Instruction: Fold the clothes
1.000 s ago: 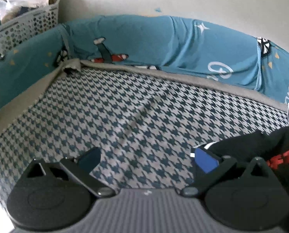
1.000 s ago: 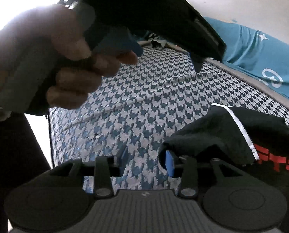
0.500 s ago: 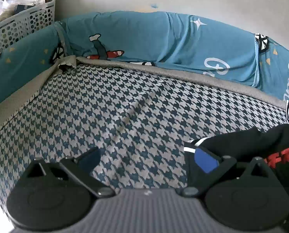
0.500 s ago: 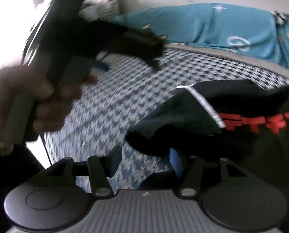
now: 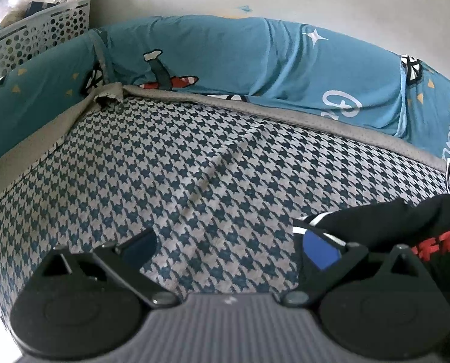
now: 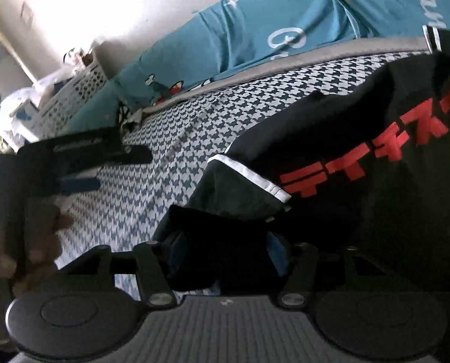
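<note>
Black shirt (image 6: 360, 139) lay on houndstooth bed (image 5: 170, 163), at 3 o'clock in left view; left gripper (image 5: 229, 243) released, empty over bed; right gripper (image 6: 223, 255) opening, shirt fold between pads, not pinched.

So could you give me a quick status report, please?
Left claw open, empty. Right claw opening, black garment between its fingers. Houndstooth sheet ahead.

The black cloth garment with red lettering (image 6: 360, 163) looked matt and soft. The blue-and-white houndstooth woven sheet (image 5: 170, 175) appeared slightly rough. The white perforated plastic basket (image 5: 40, 36) looked smooth.
</note>
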Available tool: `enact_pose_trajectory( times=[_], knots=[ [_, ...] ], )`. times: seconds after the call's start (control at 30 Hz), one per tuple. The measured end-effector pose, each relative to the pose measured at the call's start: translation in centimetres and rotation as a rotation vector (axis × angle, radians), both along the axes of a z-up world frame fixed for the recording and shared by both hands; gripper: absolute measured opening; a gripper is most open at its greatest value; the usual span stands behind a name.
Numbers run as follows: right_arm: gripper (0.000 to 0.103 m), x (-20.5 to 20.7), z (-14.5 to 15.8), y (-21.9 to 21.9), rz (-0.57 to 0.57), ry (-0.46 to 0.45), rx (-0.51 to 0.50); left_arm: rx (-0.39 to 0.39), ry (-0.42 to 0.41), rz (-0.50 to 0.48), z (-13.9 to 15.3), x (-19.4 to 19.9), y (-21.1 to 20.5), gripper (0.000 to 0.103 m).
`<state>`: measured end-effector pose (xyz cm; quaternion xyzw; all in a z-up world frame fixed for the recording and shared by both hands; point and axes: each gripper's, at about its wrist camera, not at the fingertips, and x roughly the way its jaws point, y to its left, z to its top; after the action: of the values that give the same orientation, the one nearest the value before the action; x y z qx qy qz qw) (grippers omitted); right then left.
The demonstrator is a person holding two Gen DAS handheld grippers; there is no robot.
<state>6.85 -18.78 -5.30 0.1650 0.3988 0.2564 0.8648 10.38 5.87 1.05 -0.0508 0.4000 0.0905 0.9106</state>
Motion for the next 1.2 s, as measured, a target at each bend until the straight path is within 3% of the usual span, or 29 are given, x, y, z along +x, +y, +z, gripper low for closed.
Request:
enact_pose_trajectory(
  times=[0.23, 0.3, 0.33, 0.37, 0.43, 0.53, 0.7, 0.8, 0.83, 0.97, 1.2],
  knots=[
    [0.057, 1.4, -0.6, 1.3, -0.031, -0.052, -0.027, -0.004, -0.002, 0.005, 0.0, -0.2, 0.4, 0.103],
    [0.044, 1.5, -0.7, 1.9, -0.043, -0.069, -0.046, -0.001, -0.005, 0.009, 0.1, -0.3, 0.5, 0.103],
    [0.024, 1.6, -0.7, 2.1, -0.047, -0.077, -0.048, 0.001, -0.006, 0.012, 0.1, -0.3, 0.6, 0.103],
    [0.011, 1.6, -0.6, 2.3, -0.05, -0.086, -0.051, 0.002, -0.007, 0.016, 0.2, -0.3, 0.8, 0.103],
    [0.007, 1.2, -0.1, 3.0, -0.019, -0.138, -0.059, 0.009, -0.017, 0.025, 0.5, -0.4, 1.0, 0.103],
    [0.007, 0.2, 0.8, 4.4, 0.084, -0.212, -0.044, 0.028, -0.039, 0.053, 0.9, -0.4, 1.6, 0.103],
    [0.012, -3.7, 1.5, 8.5, 0.435, -0.32, -0.098, 0.053, -0.065, 0.091, 1.6, -0.5, 2.1, 0.103],
    [0.04, -5.7, 1.2, 10.0, 0.566, -0.356, -0.19, 0.052, -0.067, 0.089, 1.7, -0.4, 2.0, 0.103],
    [0.047, -6.1, 1.1, 10.2, 0.582, -0.364, -0.215, 0.052, -0.067, 0.086, 1.7, -0.4, 2.0, 0.103],
    [0.047, -5.9, 0.9, 9.9, 0.585, -0.332, -0.23, 0.061, -0.076, 0.058, 1.7, -0.5, 1.2, 0.103],
    [0.048, -3.6, 1.5, 7.2, 0.423, -0.256, -0.259, 0.078, -0.081, 0.028, 1.7, -0.6, 0.4, 0.103]
  ],
)
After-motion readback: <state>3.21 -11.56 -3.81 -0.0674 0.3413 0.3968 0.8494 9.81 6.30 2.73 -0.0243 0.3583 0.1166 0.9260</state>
